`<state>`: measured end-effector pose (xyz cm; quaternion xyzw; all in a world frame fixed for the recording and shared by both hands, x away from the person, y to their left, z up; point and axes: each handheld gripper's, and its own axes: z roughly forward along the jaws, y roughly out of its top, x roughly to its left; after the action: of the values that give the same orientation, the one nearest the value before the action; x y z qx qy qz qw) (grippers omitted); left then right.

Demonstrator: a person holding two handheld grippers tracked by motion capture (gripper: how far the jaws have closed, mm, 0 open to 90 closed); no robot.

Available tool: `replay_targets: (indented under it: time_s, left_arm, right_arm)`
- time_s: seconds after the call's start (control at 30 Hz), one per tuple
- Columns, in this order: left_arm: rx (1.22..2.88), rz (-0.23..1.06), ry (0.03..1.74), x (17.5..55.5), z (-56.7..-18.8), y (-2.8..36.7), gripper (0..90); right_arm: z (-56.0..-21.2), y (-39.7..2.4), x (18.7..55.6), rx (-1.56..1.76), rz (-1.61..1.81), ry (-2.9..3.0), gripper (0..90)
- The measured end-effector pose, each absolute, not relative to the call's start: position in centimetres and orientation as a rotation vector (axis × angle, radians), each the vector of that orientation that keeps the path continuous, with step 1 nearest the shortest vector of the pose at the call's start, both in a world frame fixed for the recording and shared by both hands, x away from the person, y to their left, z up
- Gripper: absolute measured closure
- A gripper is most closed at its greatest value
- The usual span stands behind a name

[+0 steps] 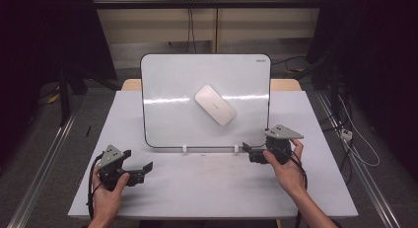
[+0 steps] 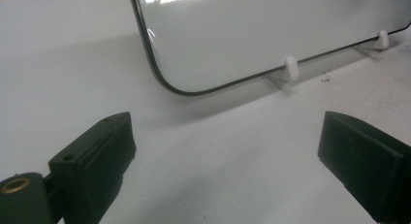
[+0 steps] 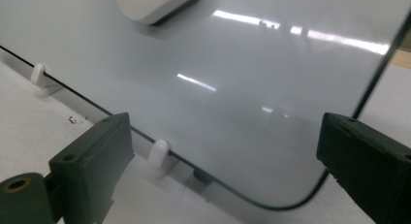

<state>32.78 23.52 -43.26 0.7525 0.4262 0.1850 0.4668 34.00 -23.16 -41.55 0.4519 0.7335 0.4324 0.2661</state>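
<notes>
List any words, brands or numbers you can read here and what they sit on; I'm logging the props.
Whiteboard, top right corner: a small dark mark, probably a brand name, too small and blurred to read.
White eraser on the board: no print that can be made out.
Left gripper and right gripper: no lettering visible.

The whiteboard (image 1: 172,119) is a white, glossy rectangle with rounded corners and a thin dark rim. It stands at the centre of the high view, leaning back, its lower edge held in 2 small white clips (image 1: 184,149) on the worktop (image 1: 207,183). Its surface is blank and carries bright streaks of reflected light. The eraser (image 1: 215,104), a white rounded oblong pad, sticks to the board right of its middle, turned diagonally with 1 end toward the upper left of the frame.
</notes>
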Motion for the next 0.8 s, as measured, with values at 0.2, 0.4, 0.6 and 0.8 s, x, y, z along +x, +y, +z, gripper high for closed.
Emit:
replay_targets:
  time_s: [0.2,0.4,0.6,0.8]
  left_arm:
    - [1.840,0.459,1.062,32.8,-43.3,23.5,6.5]
    - [1.830,0.464,1.086,32.8,-43.4,23.5,6.5]
    - [1.823,0.473,1.100,32.7,-43.4,23.7,6.4]
    - [1.820,0.476,1.105,32.7,-43.3,23.9,6.0]
  right_arm:
    - [-42.4,-24.8,32.6,1.261,1.163,1.957,5.6]
    - [-43.3,-26.2,31.4,1.310,1.165,1.932,5.7]
    - [-43.9,-26.9,30.3,1.315,1.146,1.937,5.8]
    - [-44.7,-27.6,29.4,1.352,1.177,1.919,6.0]
